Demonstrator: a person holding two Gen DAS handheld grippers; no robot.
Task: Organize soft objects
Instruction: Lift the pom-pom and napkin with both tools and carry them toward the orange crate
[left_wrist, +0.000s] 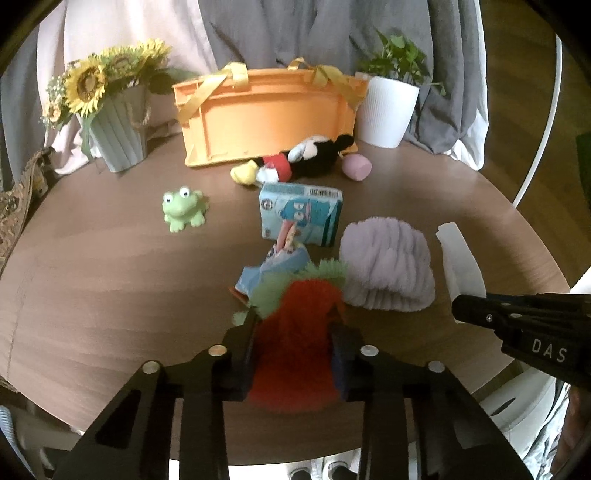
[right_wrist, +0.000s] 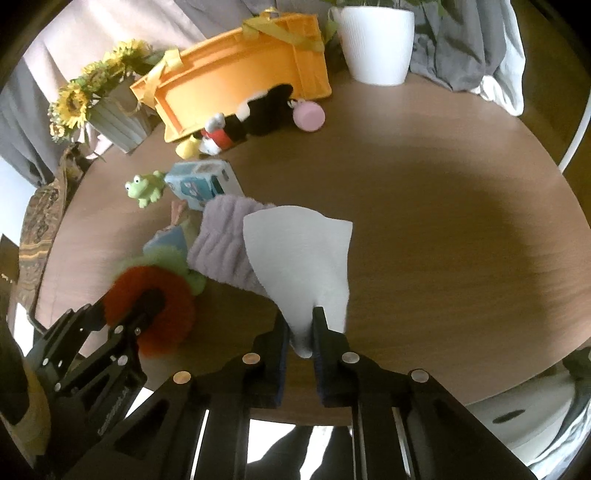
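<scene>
pickup step: left gripper (left_wrist: 293, 325) clamped on fuzzy red/green toy (left_wrist: 295, 332), right gripper (right_wrist: 300, 332) pinching white cloth (right_wrist: 303, 254), both low over table (right_wrist: 443, 221) nr its near edge. next, i'd say: lift & carry to orange bin (left_wrist: 266, 114) at the back, which lies tipped on its side

A home living space, judging by the round wooden table (left_wrist: 110, 280) ringed with decor. Behind its far edge, grey and pale curtains (left_wrist: 295, 33); on the table's far left, a vase of sunflowers (left_wrist: 110, 110); on its far right, a white potted plant (left_wrist: 388, 107). Between them, an orange storage basket (left_wrist: 266, 114), with soft toys scattered before it.
</scene>
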